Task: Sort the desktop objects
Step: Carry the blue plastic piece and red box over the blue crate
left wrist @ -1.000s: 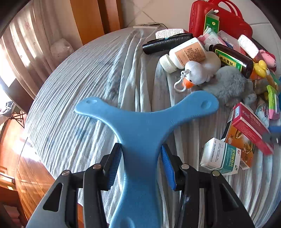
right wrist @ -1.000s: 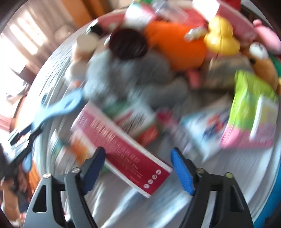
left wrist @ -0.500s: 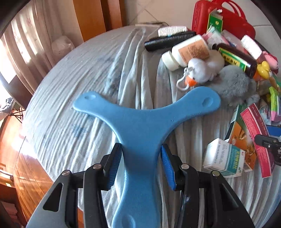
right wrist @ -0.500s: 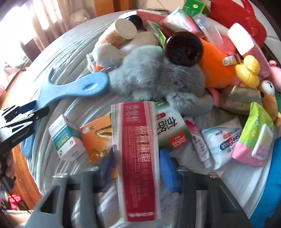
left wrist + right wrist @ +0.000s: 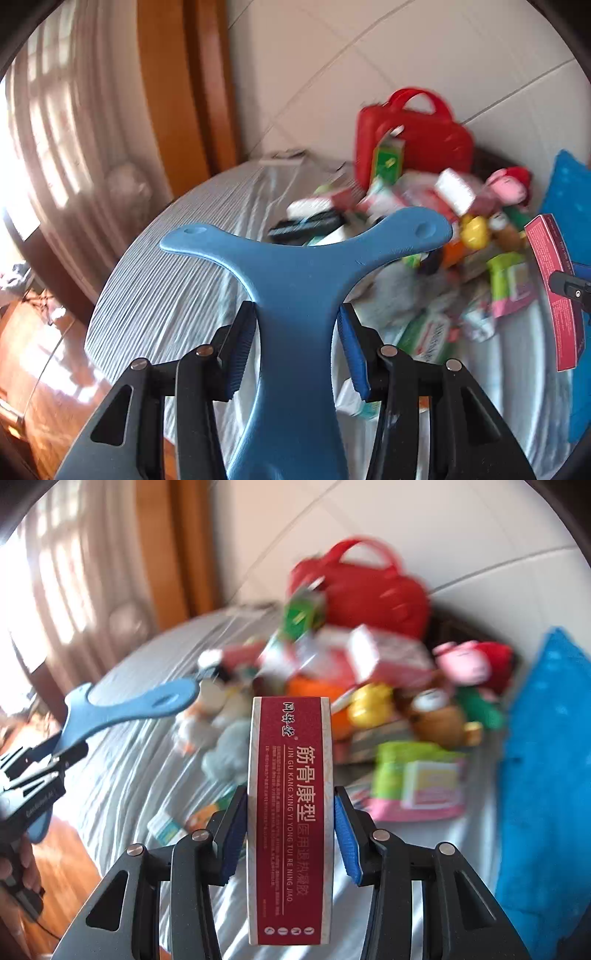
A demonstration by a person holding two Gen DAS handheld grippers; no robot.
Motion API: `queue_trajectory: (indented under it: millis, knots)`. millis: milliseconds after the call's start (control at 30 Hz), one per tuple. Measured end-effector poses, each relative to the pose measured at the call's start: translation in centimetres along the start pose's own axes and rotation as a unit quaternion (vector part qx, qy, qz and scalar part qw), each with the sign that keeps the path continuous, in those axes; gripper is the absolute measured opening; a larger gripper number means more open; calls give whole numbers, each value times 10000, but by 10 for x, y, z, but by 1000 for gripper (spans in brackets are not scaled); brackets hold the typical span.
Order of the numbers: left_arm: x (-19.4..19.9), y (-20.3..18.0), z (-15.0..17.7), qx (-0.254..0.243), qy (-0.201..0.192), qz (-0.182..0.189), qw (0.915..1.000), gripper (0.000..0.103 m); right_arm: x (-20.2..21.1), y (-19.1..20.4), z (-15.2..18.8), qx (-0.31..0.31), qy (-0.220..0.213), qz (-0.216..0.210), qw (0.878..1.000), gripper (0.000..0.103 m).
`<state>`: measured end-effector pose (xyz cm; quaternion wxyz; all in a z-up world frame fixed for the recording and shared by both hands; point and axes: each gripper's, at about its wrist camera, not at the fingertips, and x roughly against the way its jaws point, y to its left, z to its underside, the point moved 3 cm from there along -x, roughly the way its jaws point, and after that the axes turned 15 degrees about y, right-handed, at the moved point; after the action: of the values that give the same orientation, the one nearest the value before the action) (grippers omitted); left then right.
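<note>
Here the left gripper is clamping the stem of a blue three-armed plastic piece, its pads pressing the stem from both sides. The stem is running straight away from the camera along the fingers, and the two upper arms are spreading sideways, one tip toward the curtain side, the other over the clutter. The piece is being held above the striped cloth, clear of it.

The right gripper is gripping a dark red carton across its narrow width, both pads touching its long edges. The carton's long axis is lying in line with the fingers, its far end pointing toward the heap of toys and packets and the red case by the wall. It is hanging in the air over the cloth, near the blue cushion on the right. The printed text is running lengthwise along the carton.
</note>
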<state>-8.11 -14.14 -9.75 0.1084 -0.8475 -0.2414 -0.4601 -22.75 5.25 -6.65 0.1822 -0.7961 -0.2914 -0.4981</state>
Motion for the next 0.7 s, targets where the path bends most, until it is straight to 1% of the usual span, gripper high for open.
queue_trajectory:
  millis: [100,167,200,233,300,367,400,467,500,533,600,633,700]
  knots:
    - [24,-27,-16,-275,-289,304,9987,45,44,-24,9,-351,-401,251,9983,43]
    - [43,-52,-28,-539,-541,593,9953,45,84,-46,19,-631,-738,466,9942,43]
    - [53,-65,-32,-685,-653,764,9926,45,101,-54,22,-755,-879,537,9918,43]
    - [66,-84,-37,-874,-781,1019,9879,45,115,-63,27,-876,-999,609,9893,43]
    - [84,-112,-43,-1128,-933,1280,9809,45,151,-83,43,-1176,-1254,799,9819,44]
    - [106,-145,-49,-1399,-1146,1540,9714,45,186,-105,62,-1514,-1476,973,9725,44]
    - [120,-167,-52,-1569,-1251,1711,9646,45,199,-112,71,-1640,-1562,1051,9683,44]
    - [138,-199,-54,-1795,-1369,1947,9545,45,225,-129,88,-1893,-1706,1276,9585,44]
    - [149,-217,-55,-1926,-1428,2077,9483,45,239,-138,99,-2037,-1765,1436,9522,44]
    - [164,-239,-54,-2092,-1504,2233,9401,45,255,-149,111,-2180,-1835,1600,9451,44]
    - [182,-271,-51,-2286,-1579,2440,9291,45,277,-165,128,-2374,-1930,1816,9346,44]
    - [192,-290,-48,-2404,-1593,2567,9225,45,289,-176,138,-2481,-1950,1993,9277,44]
    - [207,-322,-42,-2604,-1555,2757,9122,45,307,-197,156,-2672,-1934,2373,9137,44]
